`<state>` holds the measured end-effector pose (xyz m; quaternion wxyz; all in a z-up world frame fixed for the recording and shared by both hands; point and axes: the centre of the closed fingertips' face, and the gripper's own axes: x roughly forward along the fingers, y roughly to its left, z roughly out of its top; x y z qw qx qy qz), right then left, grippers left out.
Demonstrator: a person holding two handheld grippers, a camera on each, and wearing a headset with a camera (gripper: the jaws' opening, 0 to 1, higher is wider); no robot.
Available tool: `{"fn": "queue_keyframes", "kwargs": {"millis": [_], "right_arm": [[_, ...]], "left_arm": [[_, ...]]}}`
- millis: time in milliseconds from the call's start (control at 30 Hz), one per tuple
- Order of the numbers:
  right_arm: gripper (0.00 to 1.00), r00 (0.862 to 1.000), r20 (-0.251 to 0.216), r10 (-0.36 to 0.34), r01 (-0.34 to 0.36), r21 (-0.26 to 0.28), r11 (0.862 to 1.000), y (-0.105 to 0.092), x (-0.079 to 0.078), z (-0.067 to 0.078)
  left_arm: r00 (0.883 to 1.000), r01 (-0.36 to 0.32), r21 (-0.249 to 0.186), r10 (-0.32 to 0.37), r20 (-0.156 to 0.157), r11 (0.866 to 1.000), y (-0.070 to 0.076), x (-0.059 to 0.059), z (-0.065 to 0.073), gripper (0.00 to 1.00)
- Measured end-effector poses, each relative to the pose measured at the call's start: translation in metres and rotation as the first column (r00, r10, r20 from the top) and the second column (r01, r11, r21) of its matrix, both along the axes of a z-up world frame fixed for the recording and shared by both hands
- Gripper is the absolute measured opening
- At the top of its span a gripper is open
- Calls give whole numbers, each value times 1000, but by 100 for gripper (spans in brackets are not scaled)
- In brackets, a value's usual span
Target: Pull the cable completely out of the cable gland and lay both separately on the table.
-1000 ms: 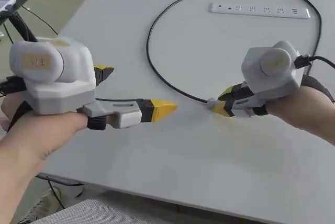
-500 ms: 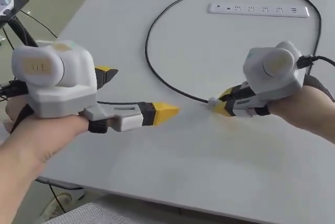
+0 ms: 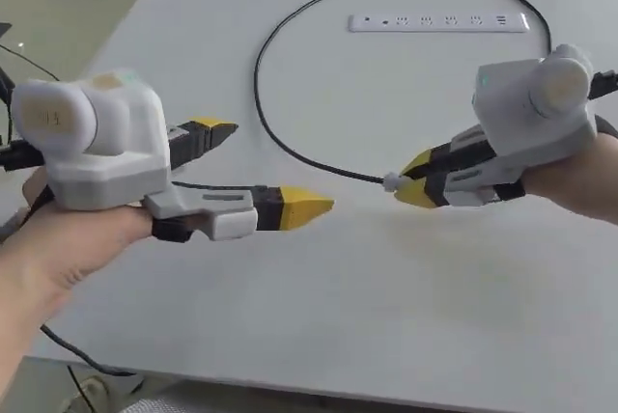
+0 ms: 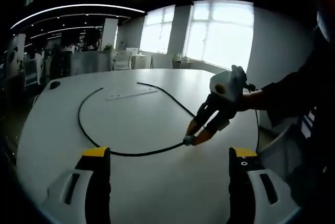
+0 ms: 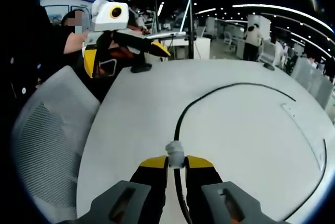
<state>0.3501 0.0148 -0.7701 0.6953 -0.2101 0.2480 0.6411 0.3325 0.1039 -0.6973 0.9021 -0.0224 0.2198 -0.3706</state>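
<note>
Right gripper [image 3: 410, 184] looks a bit higher off the table [image 3: 386, 316] now, w/ the cable gland [image 3: 391, 181] in it, but the head cam moved too, so not sure. Its two tips are pressed together on the small white gland. You can see that best in the right gripper view, w/ the gland [image 5: 175, 153] sticking out past the tips. It's over the middle of the table, a bit nearer the right edge.

Left gripper [image 3: 275, 166] is spread wide & holds nothing. It hangs near the left edge, well apart from the gland.

Cable [image 3: 270, 123] is still in the gland. It runs from there in a big bend toward the far edge, near the power strip [image 3: 439, 20].

Gland is prob. light, hard & a bit slippy, so keep a firm pinch. Cable is thin, soft & bendy. Best grab it just beside the gland, since farther off it would only bend. Then pull straight.
</note>
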Motion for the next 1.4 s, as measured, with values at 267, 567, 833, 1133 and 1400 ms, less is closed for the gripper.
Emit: {"fn": "queue_keyframes", "kwargs": {"millis": [267,567,833,1133,1400], "right_arm": [[7,990,68,125,-128,41,991,-14,-30,33],[7,984,78,161,-166,61,984,-18,-42,55],[7,978,92,190,-197,77,977,-17,-54,68],[7,965,142,221,-234,87,968,-14,-61,81],[7,956,163,243,-257,76,963,-11,-66,82]], "left_arm": [[976,213,-122,-215,-11,969,-50,-11,10,80],[949,281,-255,-308,-72,925,-82,-12,12,59],[924,349,-319,-381,-40,881,-98,-11,19,50],[898,359,-382,-426,-106,852,-105,-20,12,42],[889,357,-403,-439,-130,843,-110,-23,12,33]]}}
